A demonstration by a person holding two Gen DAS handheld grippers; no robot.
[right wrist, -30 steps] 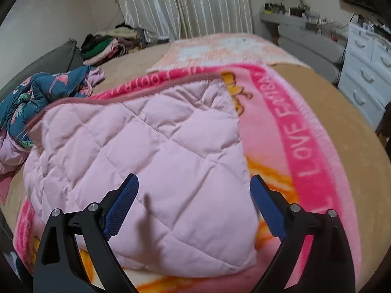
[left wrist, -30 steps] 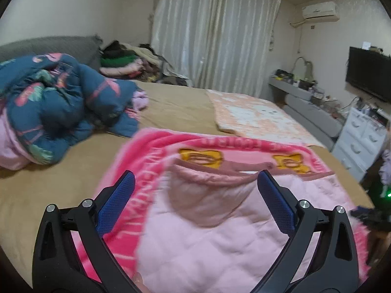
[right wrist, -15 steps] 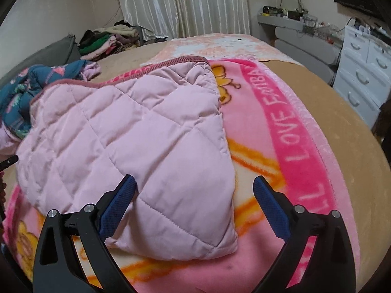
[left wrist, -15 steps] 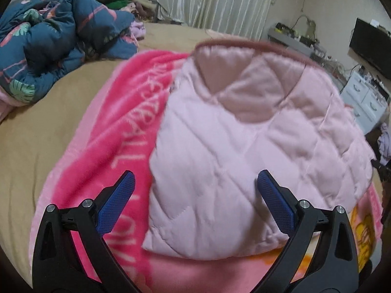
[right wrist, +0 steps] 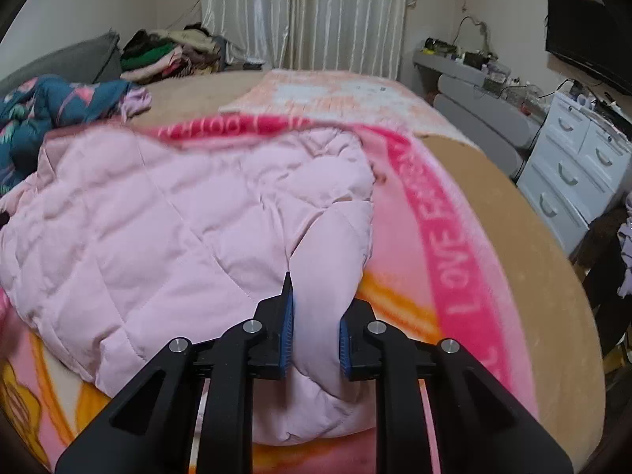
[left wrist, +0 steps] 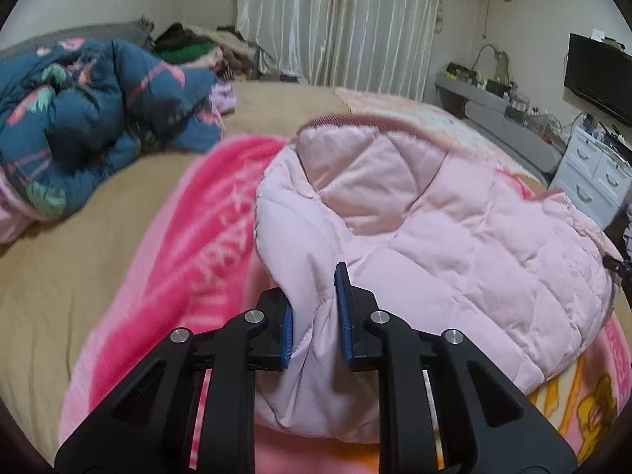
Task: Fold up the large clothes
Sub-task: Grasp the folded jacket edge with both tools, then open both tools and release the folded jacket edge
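Since the earlier frames, in which both pairs of blue-padded jaws stood wide apart above the cloth, each has closed onto the pale pink quilted padded garment [left wrist: 426, 229], so that a bunched near edge of it now sits pinched between the pads. Left gripper [left wrist: 316, 316]: jaws clamped on a thick fold at the garment's near left corner, the fabric bulging above and below the pads. Right gripper [right wrist: 314, 318]: jaws likewise clamped on a rounded puffy fold at the near right edge of the same garment [right wrist: 189, 217]. The change indicates that grasping is complete on both sides and that a lift or fold-over of the near edge is probably the step in hand, though no fold is yet finished. The garment lies spread on a bright pink fleece blanket with white lettering and orange cartoon figures [right wrist: 446, 245], its ribbed dusty-pink trim [left wrist: 355, 122] at the far end, away from the jaws; the rest of its body extends forward and between the two grippers. The blanket in turn rests on a tan bed cover [left wrist: 51, 268]. Farther out lie a crumpled dark blue floral quilt [left wrist: 91, 118], a heap of mixed clothes [right wrist: 166, 55] near the pale striped curtains [right wrist: 308, 12], and a white chest of drawers [right wrist: 576, 170] beside the bed.
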